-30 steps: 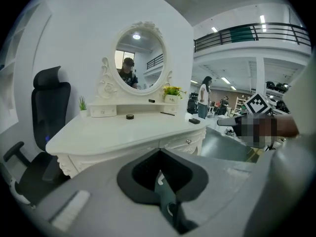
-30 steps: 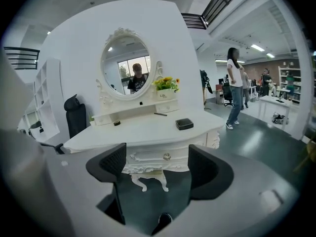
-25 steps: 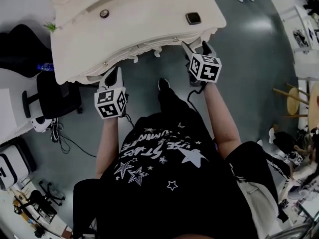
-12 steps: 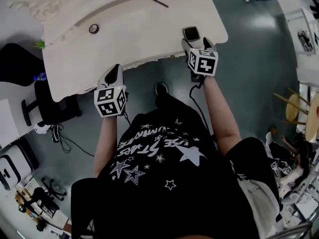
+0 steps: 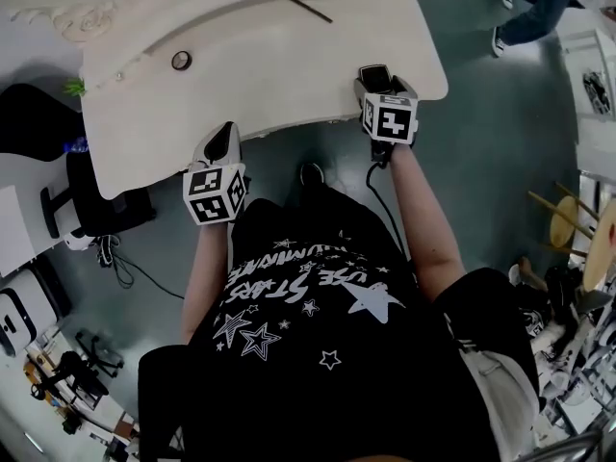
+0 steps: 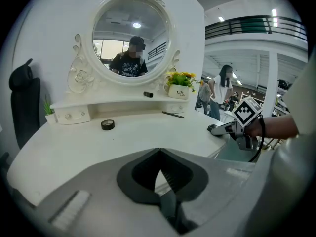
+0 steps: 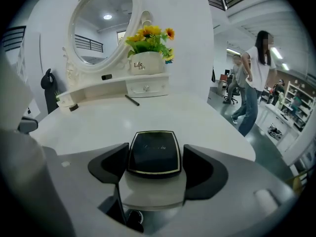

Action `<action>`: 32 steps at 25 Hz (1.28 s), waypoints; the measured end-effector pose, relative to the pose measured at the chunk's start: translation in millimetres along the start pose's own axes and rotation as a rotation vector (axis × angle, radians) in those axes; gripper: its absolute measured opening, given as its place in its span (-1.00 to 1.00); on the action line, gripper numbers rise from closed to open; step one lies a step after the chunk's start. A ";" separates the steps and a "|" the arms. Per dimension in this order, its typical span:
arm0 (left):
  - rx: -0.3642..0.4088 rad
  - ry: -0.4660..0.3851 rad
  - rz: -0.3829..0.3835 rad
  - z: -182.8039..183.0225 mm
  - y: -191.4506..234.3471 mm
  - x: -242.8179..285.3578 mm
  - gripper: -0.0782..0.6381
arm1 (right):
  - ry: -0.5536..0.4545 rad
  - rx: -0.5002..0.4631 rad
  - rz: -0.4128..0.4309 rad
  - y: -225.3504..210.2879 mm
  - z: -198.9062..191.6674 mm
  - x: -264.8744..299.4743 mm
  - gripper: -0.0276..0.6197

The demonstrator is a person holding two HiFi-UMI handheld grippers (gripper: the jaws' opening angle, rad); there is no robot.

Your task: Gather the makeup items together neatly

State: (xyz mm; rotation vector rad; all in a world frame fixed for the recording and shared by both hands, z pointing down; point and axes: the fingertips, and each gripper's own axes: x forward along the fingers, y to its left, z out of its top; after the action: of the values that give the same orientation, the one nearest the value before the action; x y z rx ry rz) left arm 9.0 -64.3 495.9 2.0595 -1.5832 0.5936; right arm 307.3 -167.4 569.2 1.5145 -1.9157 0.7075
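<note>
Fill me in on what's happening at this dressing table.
A person with a gripper in each hand is at a white dressing table, starting to gather makeup items. The right gripper has its fingers either side of a black compact near the table's front edge. They have just been closing but do not clamp it yet. The left gripper is shut and empty at the front edge. A small round pot and a thin dark pencil lie farther back, untouched.

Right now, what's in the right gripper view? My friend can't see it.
A black compact lies on a white dressing table between the right gripper's open jaws, which have just been closing. Behind stand an oval mirror and yellow flowers.
</note>
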 end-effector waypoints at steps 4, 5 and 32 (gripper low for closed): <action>-0.012 0.008 -0.001 -3.8 8.3 0.8 -0.78 | 0.022 -0.018 0.011 -1.3 0.5 3.6 0.18; -0.015 0.010 -0.004 -3.9 10.0 0.6 -0.78 | 0.030 -0.018 0.009 -2.3 1.0 2.9 0.18; -0.033 0.007 -0.074 5.6 137.6 -20.7 -0.78 | 0.001 0.003 0.107 206.2 59.6 18.9 0.18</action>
State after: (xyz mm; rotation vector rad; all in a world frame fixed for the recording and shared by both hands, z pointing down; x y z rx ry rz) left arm -129.1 -82.3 493.5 2.0791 -1.4959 0.5440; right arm 95.3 -179.2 532.5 1.4217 -2.0073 0.7582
